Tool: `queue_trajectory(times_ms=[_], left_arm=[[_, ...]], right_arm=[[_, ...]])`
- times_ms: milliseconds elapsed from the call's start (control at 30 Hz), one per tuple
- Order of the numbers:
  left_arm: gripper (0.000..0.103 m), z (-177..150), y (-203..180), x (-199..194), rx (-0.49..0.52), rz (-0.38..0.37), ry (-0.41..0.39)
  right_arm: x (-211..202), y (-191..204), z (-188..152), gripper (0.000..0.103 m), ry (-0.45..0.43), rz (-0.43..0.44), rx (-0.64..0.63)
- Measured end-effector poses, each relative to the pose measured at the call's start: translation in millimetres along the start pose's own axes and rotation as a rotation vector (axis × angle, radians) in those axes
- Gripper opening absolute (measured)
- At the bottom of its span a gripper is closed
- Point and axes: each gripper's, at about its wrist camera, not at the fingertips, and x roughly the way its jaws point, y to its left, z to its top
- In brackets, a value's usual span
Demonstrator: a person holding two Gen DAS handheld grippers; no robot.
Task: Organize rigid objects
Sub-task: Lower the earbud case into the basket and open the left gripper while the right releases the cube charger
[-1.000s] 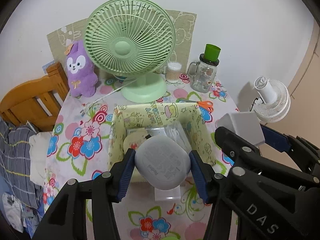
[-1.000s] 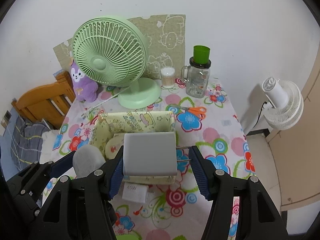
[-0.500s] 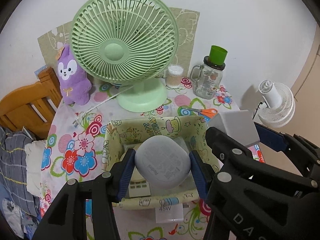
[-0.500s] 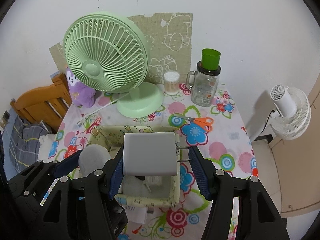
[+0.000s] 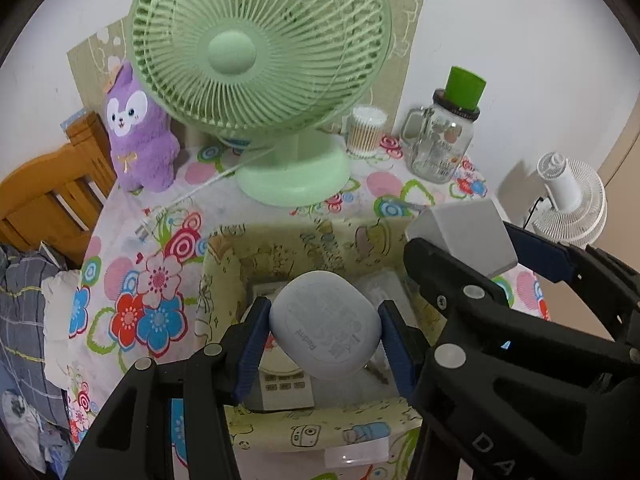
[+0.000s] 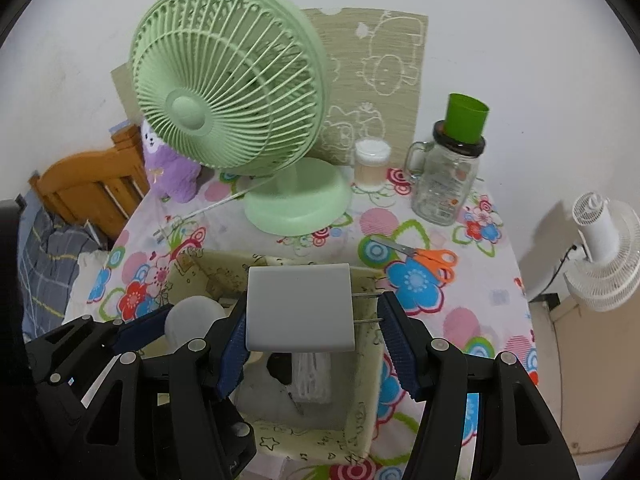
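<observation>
Two loads have moved from short of the fabric bin (image 5: 304, 436) to over it: left gripper (image 5: 325, 338) clenched on grey earbud case (image 5: 325, 330), right gripper (image 6: 312, 332) grasping white charger (image 6: 300, 306); release likely next.

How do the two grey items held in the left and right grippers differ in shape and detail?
The rounded case in the left gripper is a soft-cornered pebble with printed text; the charger block in the right gripper is flat-sided, square-edged and unprinted. The charger block has two metal prongs sticking out sideways; the rounded case shows none. Both are pale grey, clamped between blue pads, and held over the fabric bin.
</observation>
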Motion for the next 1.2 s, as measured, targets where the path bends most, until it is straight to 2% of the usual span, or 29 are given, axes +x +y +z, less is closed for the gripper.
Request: queue_trajectory(times_ms=[333,533,633,667,767,833,933,1067,1200], left_arm=[[0.057,-13.6,10.9,23.4,-0.016,0.000,0.075],[0.057,-17.7,7.4,29.3,-0.006,-0.020,0.084],[0.057,-19.0,4.8,28.9,-0.002,-0.031,0.076],[0.058,-19.7,4.0,27.8,-0.003,-0.036,0.075],[0.067,-19.9,0.0,24.3,-0.002,-0.039,0.059],[0.067,-20.1,-4.0,23.9,0.005,-0.050,0.058],[0.074,-20.7,-10.2,25.7,0.012,-0.064,0.057],[0.089,-25.2,-16.0,27.2,0.027,-0.078,0.057],[0.094,-29.6,-17.9,25.9,0.044,-0.072,0.060]], right_arm=[[31.1,7.5,-14.0,0.065,0.056,0.102,0.005],[41.6,6.9,-19.6,0.068,0.074,0.079,0.015],[37.4,5.5,-21.4,0.080,0.061,0.031,0.013],[34.9,5.3,-21.8,0.080,0.060,0.011,0.010],[26.8,2.2,-23.2,0.084,0.052,-0.018,0.010],[23.8,-2.3,-24.5,0.089,0.052,-0.046,0.021],[23.3,-11.0,-28.9,0.090,0.067,-0.058,0.051],[25.4,-15.8,-35.2,0.090,0.086,-0.061,0.064],[25.4,-17.1,-42.5,0.090,0.100,-0.063,0.080]])
